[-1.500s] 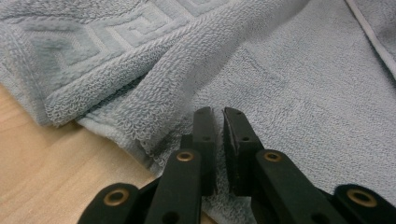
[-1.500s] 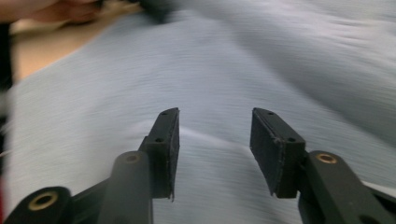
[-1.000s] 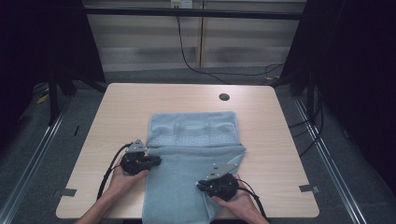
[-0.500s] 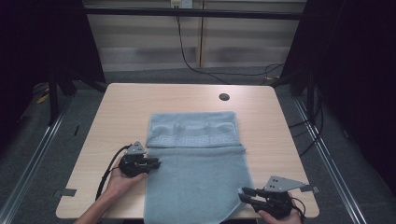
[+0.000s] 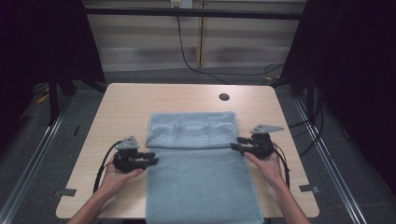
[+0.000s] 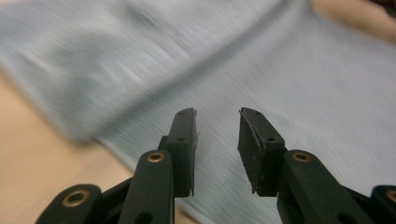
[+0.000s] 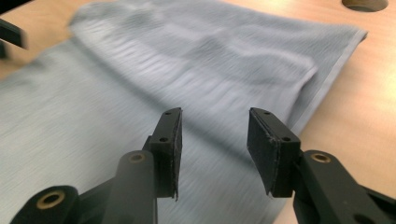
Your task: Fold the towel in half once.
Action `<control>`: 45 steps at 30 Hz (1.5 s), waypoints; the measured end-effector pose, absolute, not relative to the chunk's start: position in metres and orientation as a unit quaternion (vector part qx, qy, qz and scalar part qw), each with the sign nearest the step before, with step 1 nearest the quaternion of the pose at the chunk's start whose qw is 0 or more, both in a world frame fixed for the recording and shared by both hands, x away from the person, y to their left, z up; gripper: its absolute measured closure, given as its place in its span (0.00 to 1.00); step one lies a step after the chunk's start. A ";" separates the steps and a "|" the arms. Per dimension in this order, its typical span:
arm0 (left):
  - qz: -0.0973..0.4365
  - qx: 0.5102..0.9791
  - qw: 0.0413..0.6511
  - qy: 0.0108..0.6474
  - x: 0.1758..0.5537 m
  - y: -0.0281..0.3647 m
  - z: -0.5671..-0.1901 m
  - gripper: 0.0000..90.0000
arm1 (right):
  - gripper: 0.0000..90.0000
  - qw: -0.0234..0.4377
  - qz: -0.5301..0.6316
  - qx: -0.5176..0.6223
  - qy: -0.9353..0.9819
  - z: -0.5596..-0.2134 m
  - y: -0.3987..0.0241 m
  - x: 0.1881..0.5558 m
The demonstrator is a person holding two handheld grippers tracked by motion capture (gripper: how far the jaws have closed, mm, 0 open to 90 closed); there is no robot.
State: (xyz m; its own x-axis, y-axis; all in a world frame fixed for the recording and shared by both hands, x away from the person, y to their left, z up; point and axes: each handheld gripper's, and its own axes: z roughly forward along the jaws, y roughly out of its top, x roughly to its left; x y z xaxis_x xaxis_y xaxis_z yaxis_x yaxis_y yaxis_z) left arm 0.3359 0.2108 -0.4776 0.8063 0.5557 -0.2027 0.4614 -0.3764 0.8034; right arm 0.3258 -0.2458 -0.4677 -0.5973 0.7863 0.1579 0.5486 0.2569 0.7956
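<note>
While both hands rest at the sides of the cloth, the pale blue terry towel [image 5: 198, 172] lies flat in the lower middle of the high view, its long axis running from the upper part of the tabletop down to the bottom edge of the frame, where its near end hangs past the table's front edge. Its far end is folded back on itself, making a doubled band with a woven key-pattern stripe across the middle of the frame; the fold line runs left to right, square to the long axis.

At the lower left of the high view, the left gripper [image 5: 152, 158] sits at the towel's left edge, pointing right toward the cloth. In the left gripper view its jaws stand partly apart and have just been opening; nothing is between them, and the towel [image 6: 280, 70] lies blurred beyond.

At the right of centre, the right gripper [image 5: 236, 143] points left at the end of the fold. In the right gripper view its jaws are wider apart, also just opened, with no cloth caught; the towel [image 7: 140, 70] spreads beyond them.

The light wooden table [image 5: 126, 105] with rounded corners has a round cable hole [image 5: 224, 97] near its far right. Grey floor [image 5: 28, 154] surrounds it, a black cable [image 5: 187, 53] trails down the pale back wall, and dark curtains stand at both sides.
</note>
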 end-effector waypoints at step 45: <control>0.070 0.770 0.592 0.225 0.248 0.220 -0.394 0.94 | 0.94 0.183 0.583 0.352 0.709 -0.365 -0.284 0.213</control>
State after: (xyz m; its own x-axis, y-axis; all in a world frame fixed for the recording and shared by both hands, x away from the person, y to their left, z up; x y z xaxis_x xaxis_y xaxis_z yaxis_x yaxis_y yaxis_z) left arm 0.2479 0.2205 -0.3945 0.8893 0.4290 -0.1584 0.2632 -0.1970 0.9444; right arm 0.2133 -0.2837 -0.3651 -0.6853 0.7125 0.1509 0.2849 0.0716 0.9559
